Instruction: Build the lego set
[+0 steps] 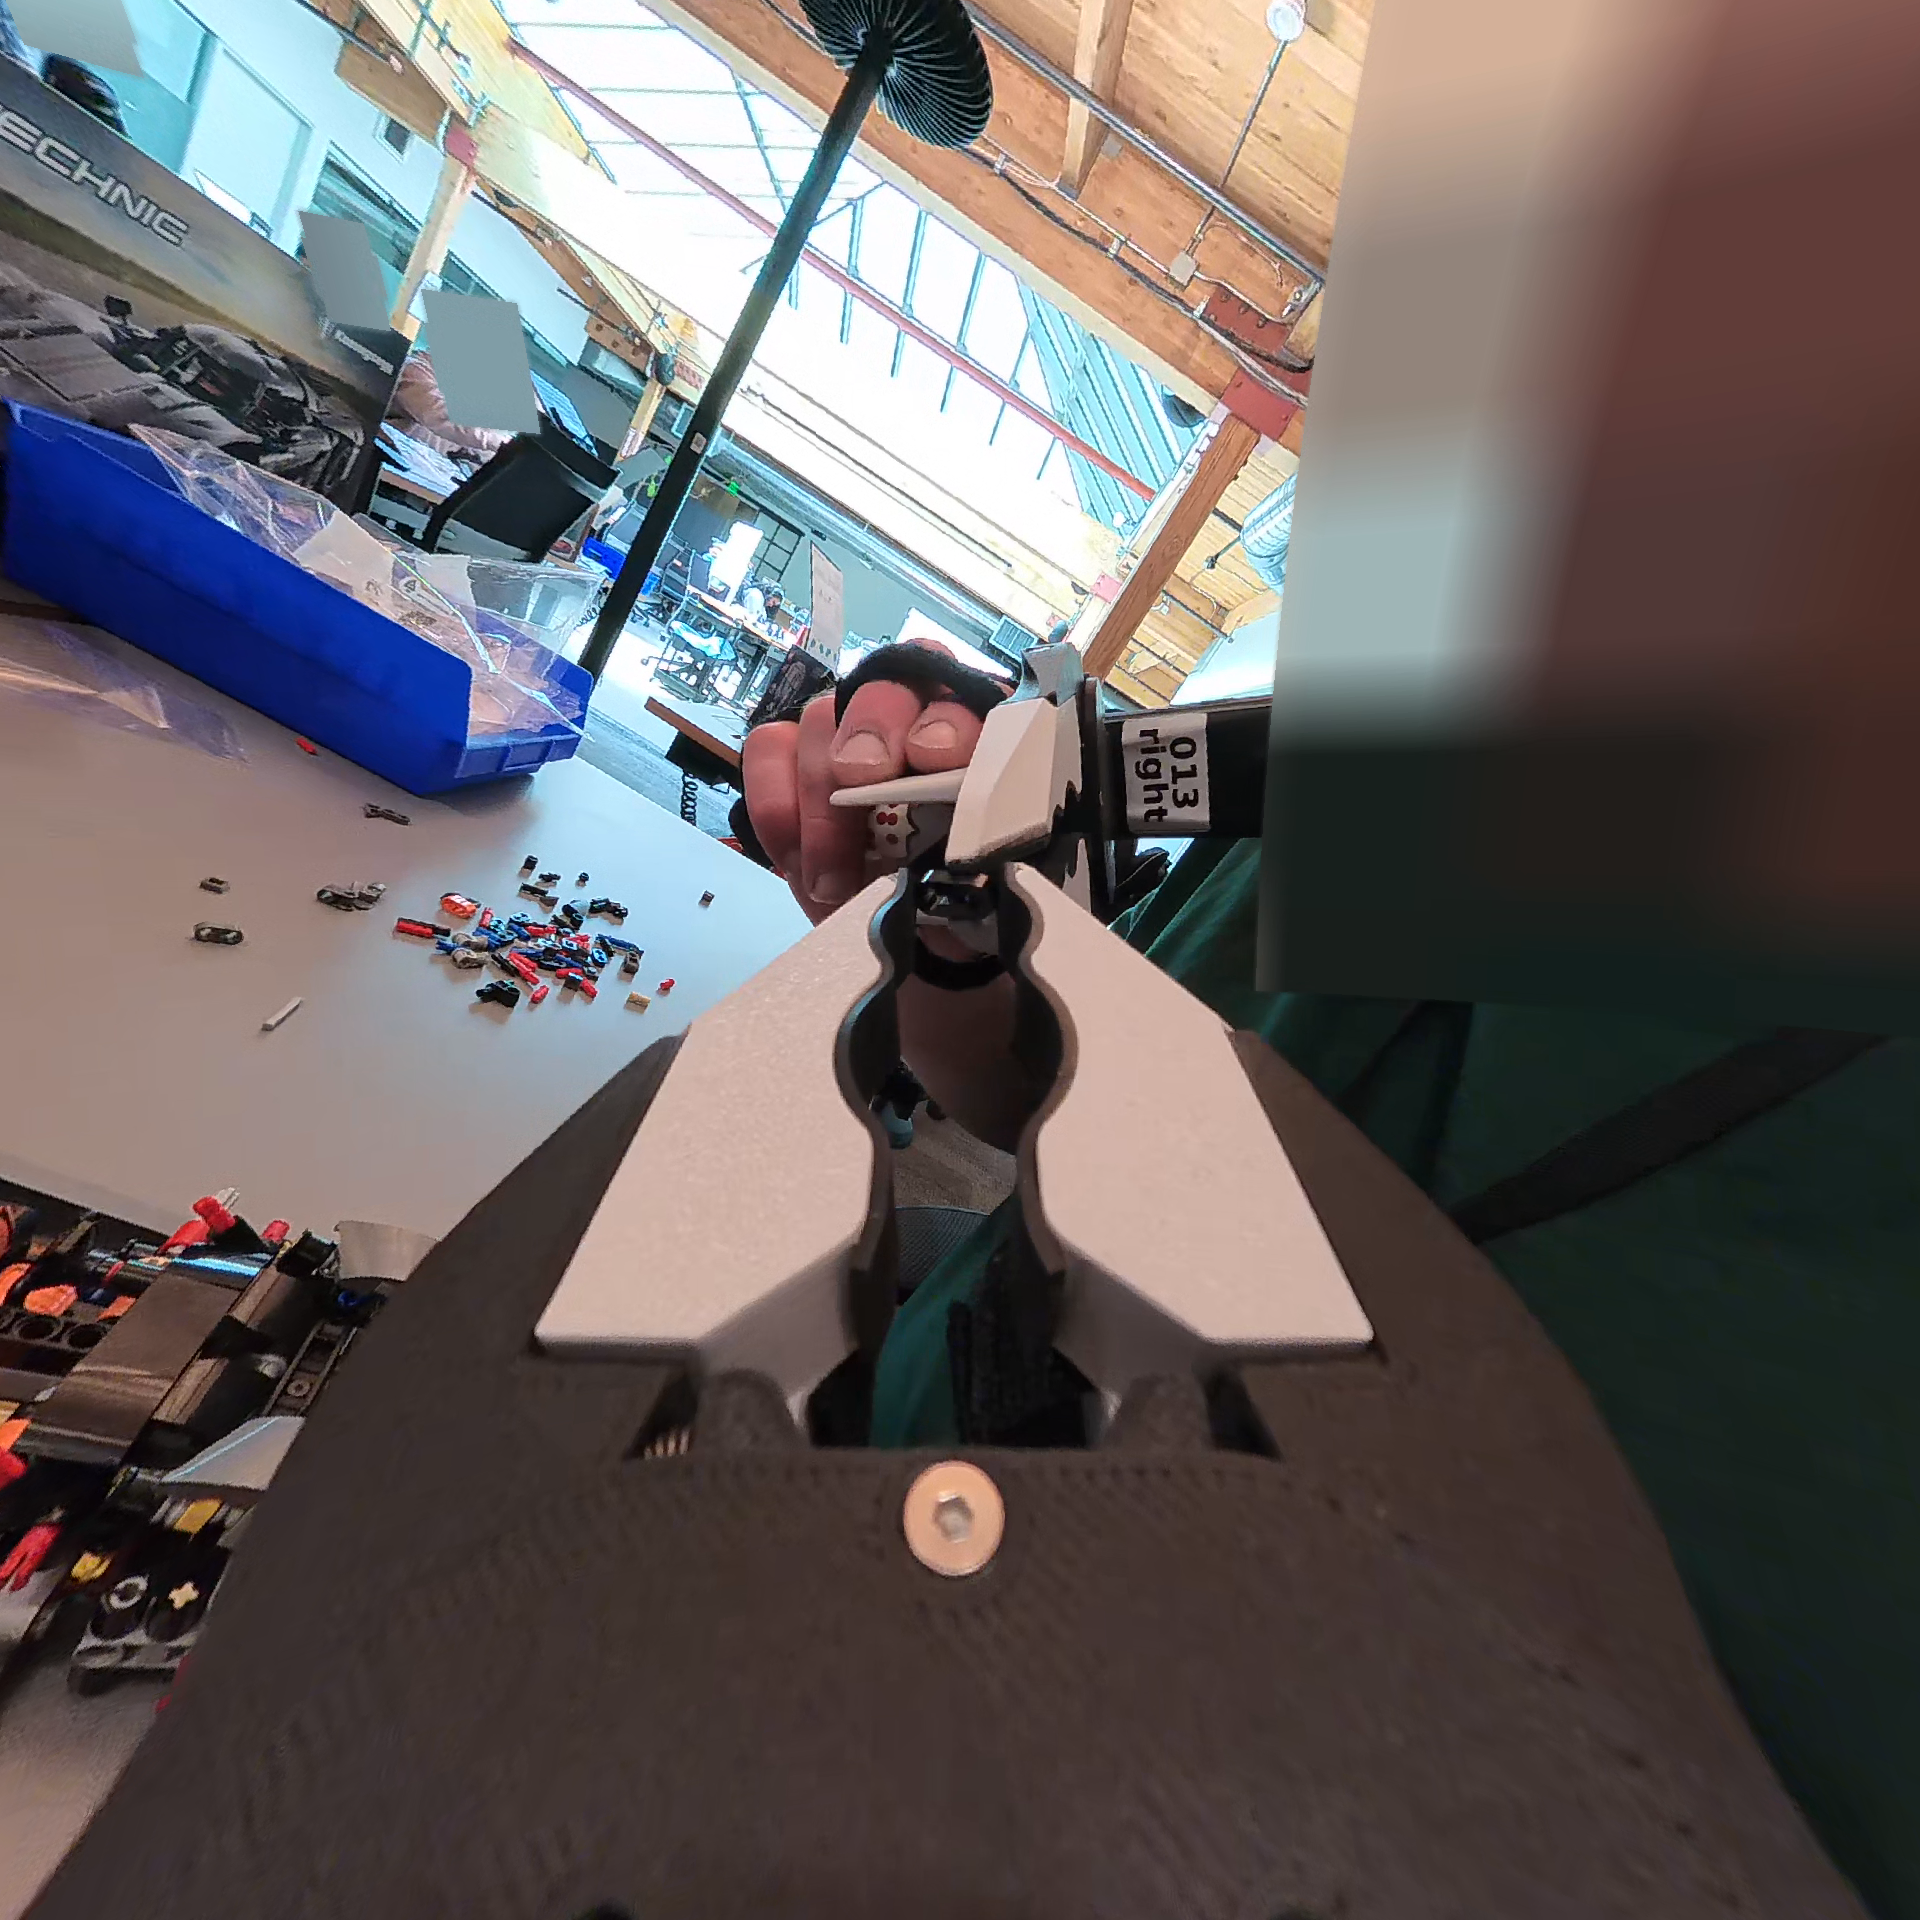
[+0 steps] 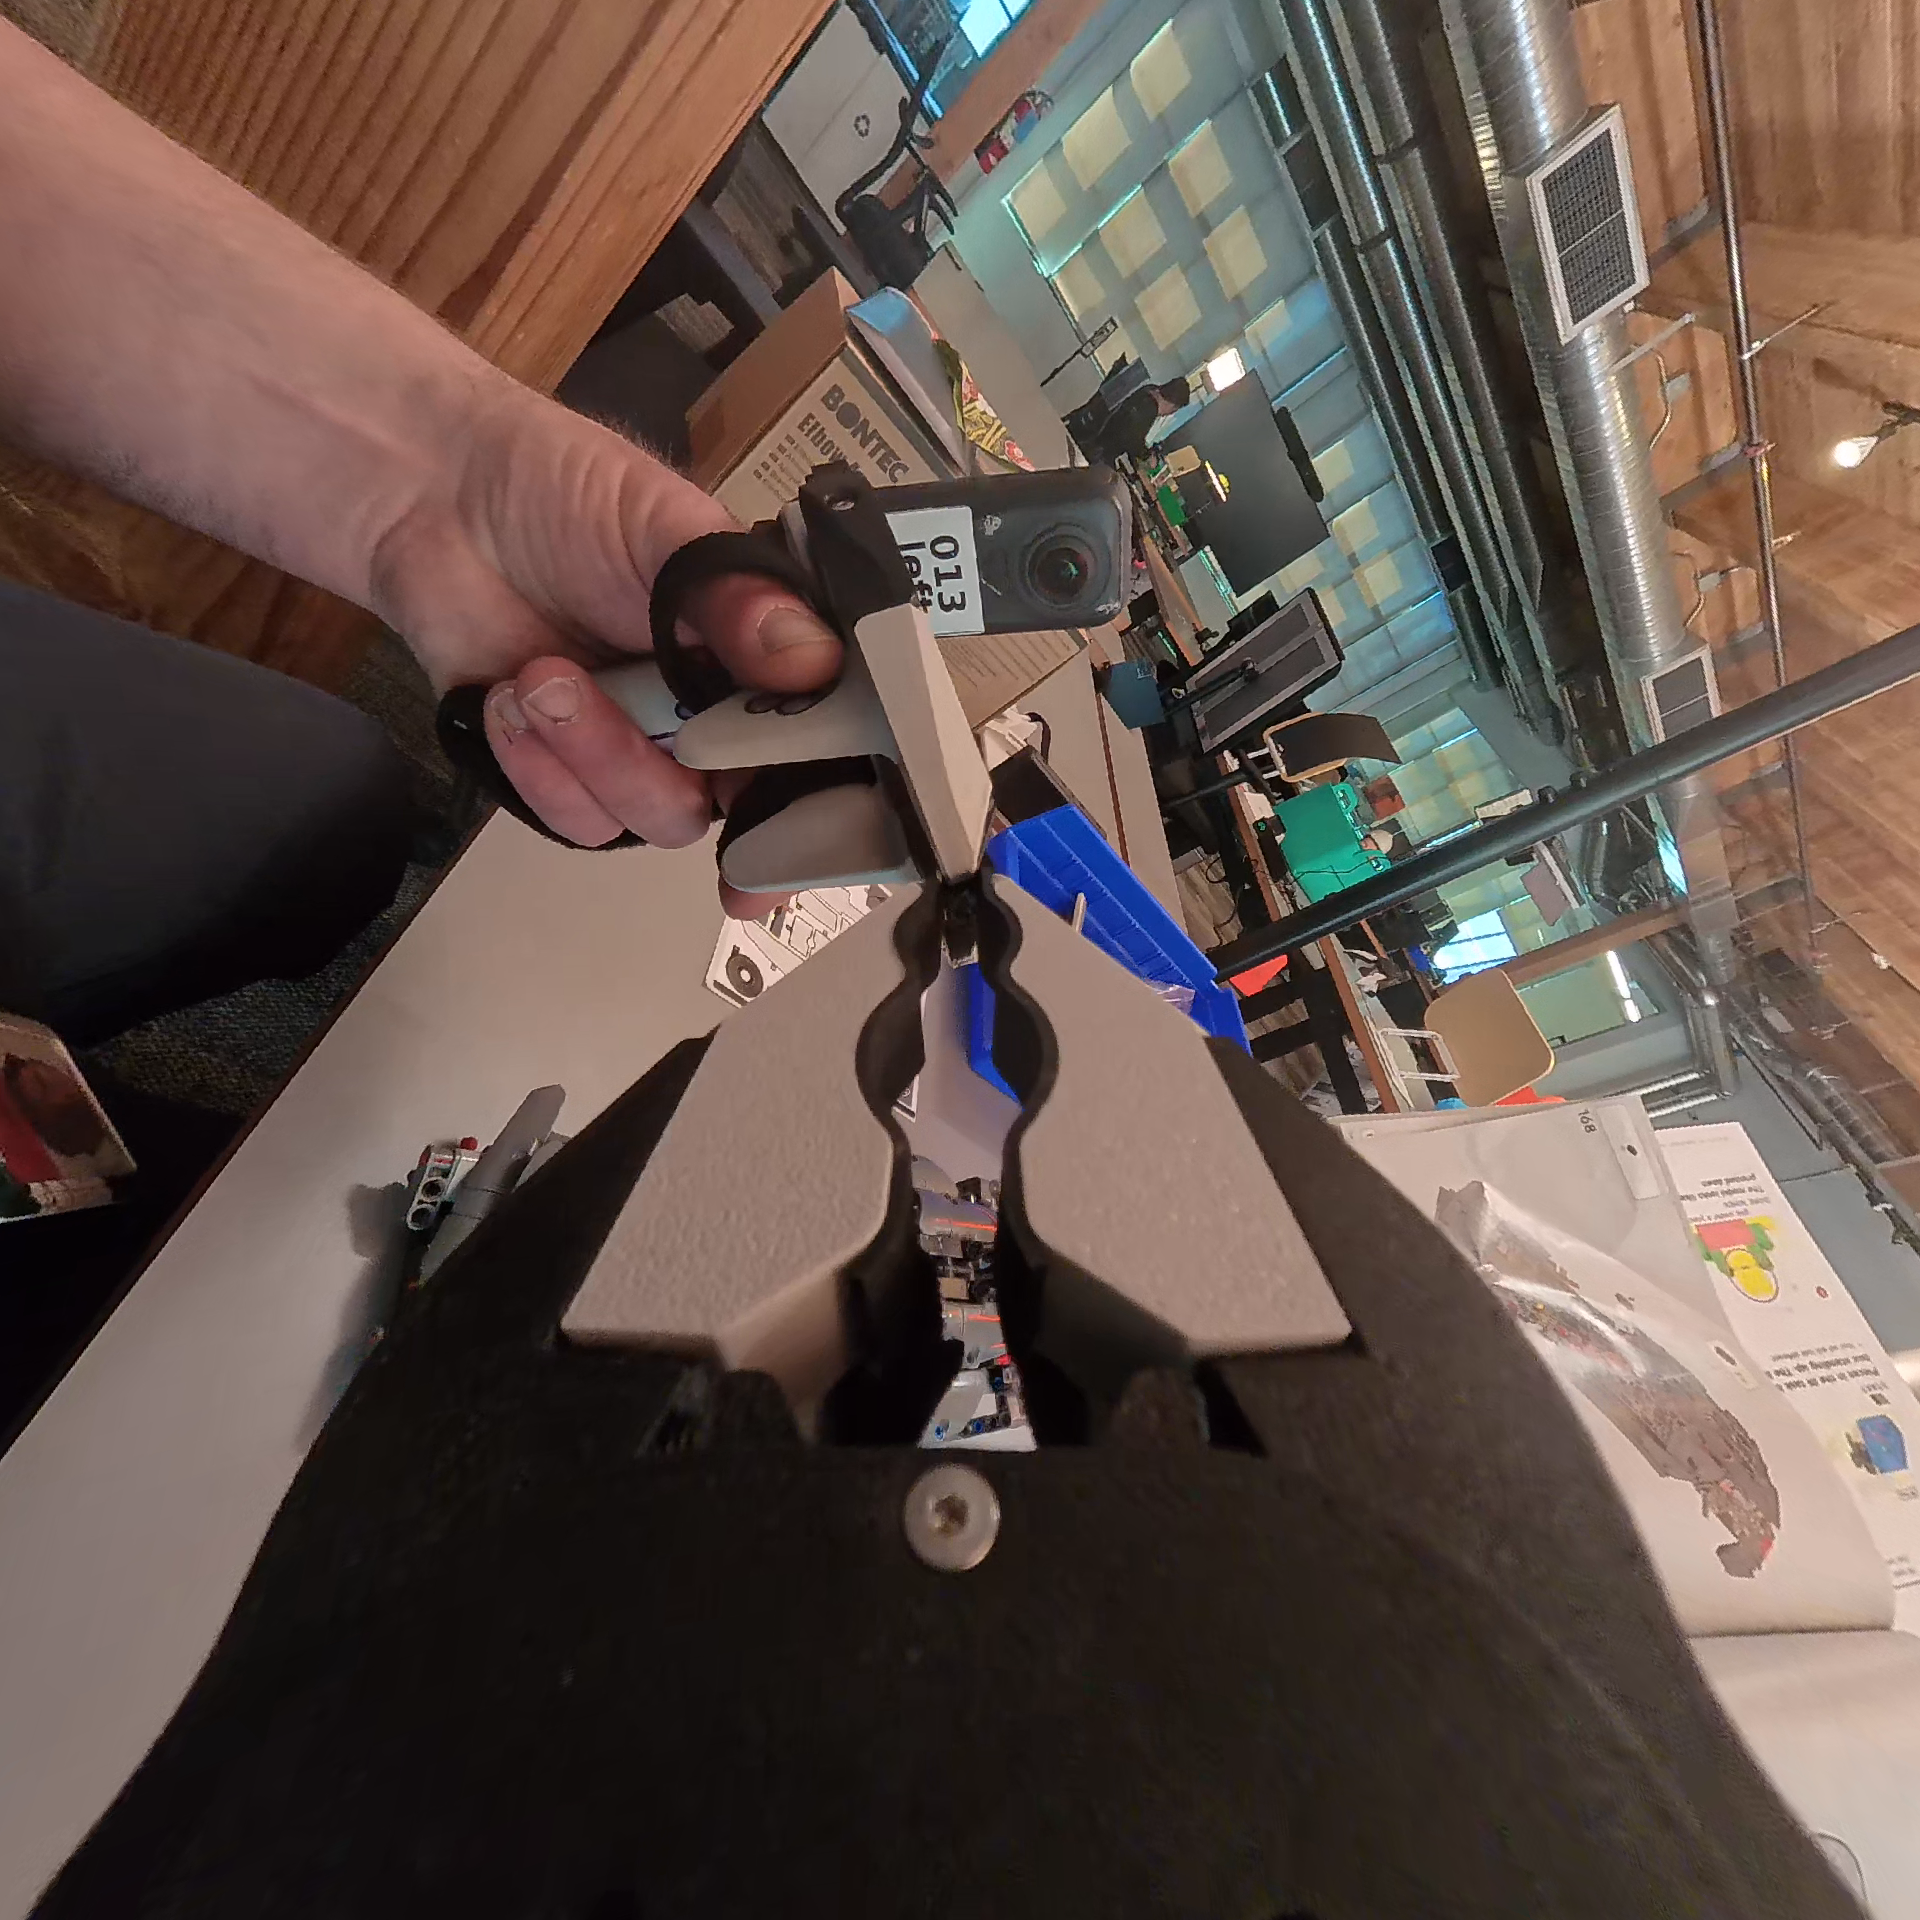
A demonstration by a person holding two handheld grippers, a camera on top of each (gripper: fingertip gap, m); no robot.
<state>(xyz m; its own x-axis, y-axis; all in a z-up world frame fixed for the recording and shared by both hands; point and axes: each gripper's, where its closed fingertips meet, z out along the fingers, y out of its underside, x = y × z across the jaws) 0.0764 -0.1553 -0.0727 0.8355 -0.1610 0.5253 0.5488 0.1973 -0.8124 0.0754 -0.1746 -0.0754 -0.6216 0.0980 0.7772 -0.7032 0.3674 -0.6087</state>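
Grippers left (image 1: 951,883) and right (image 2: 961,894) pinch small dark piece (image 1: 951,902) between meeting fingertips.

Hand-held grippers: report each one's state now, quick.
Left hand-held gripper: shut on a small black lego piece.
Right hand-held gripper: shut on that same small black lego piece, tip to tip.

Right gripper (image 2: 958,920) tips pinched on a small dark lego piece (image 2: 958,930) mid frame. Left gripper (image 2: 961,868) tip meeting it from above, held by a hand (image 2: 582,665). Blue bin (image 2: 1091,914) just right. Open booklet (image 2: 1621,1351) lower right.
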